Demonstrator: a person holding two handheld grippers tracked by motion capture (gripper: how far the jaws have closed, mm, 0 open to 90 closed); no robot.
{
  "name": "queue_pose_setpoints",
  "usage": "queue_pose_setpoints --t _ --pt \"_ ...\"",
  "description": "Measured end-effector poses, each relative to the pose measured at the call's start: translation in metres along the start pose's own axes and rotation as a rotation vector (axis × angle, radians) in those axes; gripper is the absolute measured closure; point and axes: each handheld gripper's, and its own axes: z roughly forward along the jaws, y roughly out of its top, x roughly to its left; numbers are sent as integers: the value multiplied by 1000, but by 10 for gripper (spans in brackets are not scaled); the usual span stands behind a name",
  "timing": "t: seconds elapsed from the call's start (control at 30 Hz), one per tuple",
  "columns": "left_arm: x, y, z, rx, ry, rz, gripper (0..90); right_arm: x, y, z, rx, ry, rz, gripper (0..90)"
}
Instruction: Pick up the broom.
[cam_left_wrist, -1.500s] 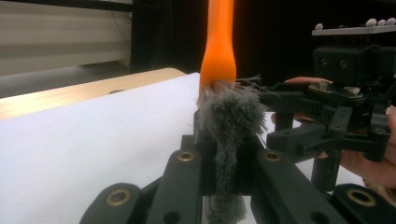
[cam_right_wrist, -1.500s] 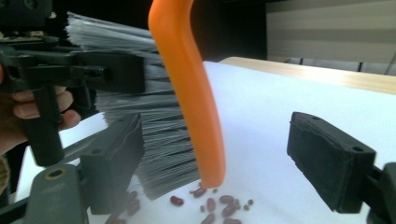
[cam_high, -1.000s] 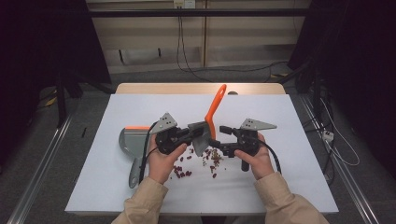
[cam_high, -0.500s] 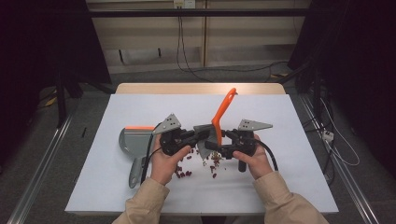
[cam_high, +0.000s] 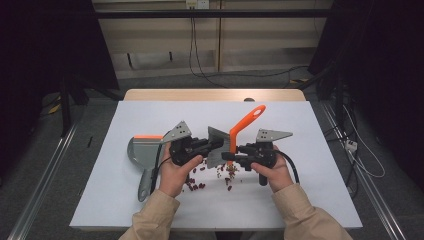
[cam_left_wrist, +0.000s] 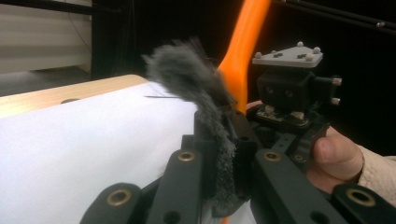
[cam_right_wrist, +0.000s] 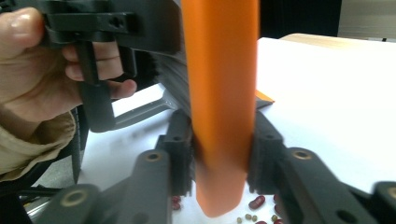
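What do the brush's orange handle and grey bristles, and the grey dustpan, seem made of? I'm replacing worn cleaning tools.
The orange brush handle looks like smooth moulded plastic, one even colour with a slight sheen. The grey bristles look like soft, fuzzy synthetic fibre, frayed at the tips. The grey dustpan with an orange edge seems matt plastic, though it could be metal.

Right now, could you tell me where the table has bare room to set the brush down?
Free: the white sheet right of the right gripper, and the strip beyond both grippers. Crowded: the beans between the hands, and the dustpan by the left gripper.
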Motion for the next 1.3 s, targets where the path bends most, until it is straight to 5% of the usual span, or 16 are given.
queue_pose_setpoints --t 0.4,1.3 --pt "4 -3 0 25 41 28 804 2 6 -7 62 -50 -8 693" --pt "9 -14 3 96 73 49 870 2 16 -21 36 -63 33 705"
